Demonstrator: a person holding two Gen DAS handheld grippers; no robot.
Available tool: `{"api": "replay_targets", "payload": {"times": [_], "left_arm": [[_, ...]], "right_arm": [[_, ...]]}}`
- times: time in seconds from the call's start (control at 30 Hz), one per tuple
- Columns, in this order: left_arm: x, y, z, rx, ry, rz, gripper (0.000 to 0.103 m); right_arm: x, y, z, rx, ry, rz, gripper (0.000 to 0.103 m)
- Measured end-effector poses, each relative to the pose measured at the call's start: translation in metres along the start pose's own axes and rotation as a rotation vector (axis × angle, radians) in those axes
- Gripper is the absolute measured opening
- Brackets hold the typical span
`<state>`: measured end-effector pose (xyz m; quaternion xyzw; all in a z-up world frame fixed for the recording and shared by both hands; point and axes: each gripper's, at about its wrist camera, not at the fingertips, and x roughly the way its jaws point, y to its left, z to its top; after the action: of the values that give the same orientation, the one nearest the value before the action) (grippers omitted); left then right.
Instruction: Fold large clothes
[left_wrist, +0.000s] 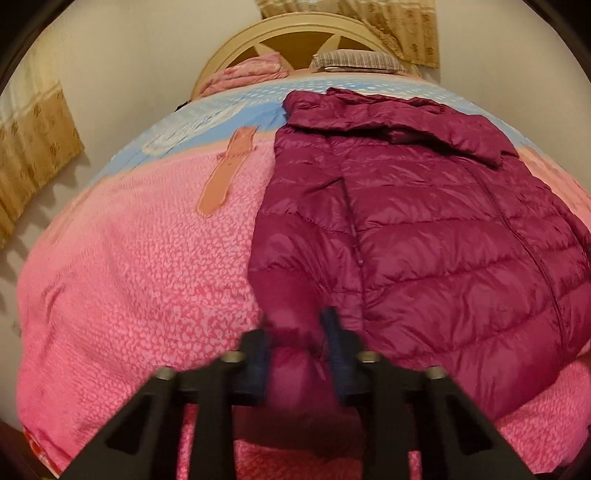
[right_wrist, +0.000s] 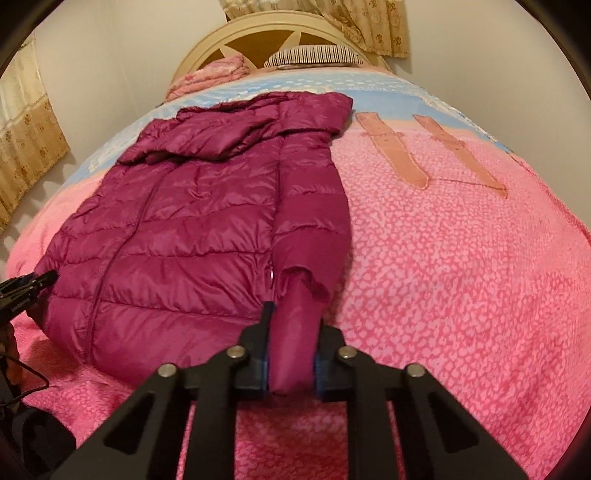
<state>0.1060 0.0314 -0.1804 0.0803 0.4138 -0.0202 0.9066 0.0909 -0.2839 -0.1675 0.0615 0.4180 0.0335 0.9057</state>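
The magenta puffer jacket (right_wrist: 192, 221) lies flat and unfolded on the pink bedspread (right_wrist: 461, 277), sleeves alongside, each cuff pinched in a nearly closed tool, left tool (left_wrist: 295, 325) and right tool (right_wrist: 293, 321); all folding remains.

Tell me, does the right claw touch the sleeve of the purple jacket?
Touching. The right wrist view shows the right claw closed on the jacket sleeve, both pads pressing its cuff.
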Motion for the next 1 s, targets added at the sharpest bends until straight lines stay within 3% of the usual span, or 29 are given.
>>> {"api": "replay_targets", "payload": {"times": [0.13, 0.33, 0.53, 0.7, 0.8, 1.0], "left_arm": [[-0.017, -0.003, 0.0, 0.045, -0.036, -0.002, 0.007], [-0.061, 0.016, 0.016, 0.021, -0.124, -0.056, 0.004], [-0.135, 0.039, 0.032, 0.022, -0.264, -0.138, 0.004], [-0.173, 0.054, 0.041, 0.002, -0.324, -0.19, 0.003], [-0.169, 0.048, 0.057, 0.024, -0.364, -0.167, 0.003], [-0.109, 0.035, 0.115, 0.021, -0.369, -0.085, 0.003]], "right_arm": [[-0.013, 0.002, -0.002, -0.011, -0.039, 0.018, 0.013], [-0.047, 0.001, 0.003, -0.004, -0.111, 0.056, 0.012], [-0.119, 0.005, 0.013, -0.03, -0.245, 0.085, 0.009], [-0.178, 0.007, 0.02, -0.042, -0.368, 0.089, 0.008], [-0.186, 0.008, 0.031, -0.044, -0.428, 0.077, 0.008], [-0.143, 0.006, 0.086, -0.009, -0.445, 0.059, 0.008]]}}
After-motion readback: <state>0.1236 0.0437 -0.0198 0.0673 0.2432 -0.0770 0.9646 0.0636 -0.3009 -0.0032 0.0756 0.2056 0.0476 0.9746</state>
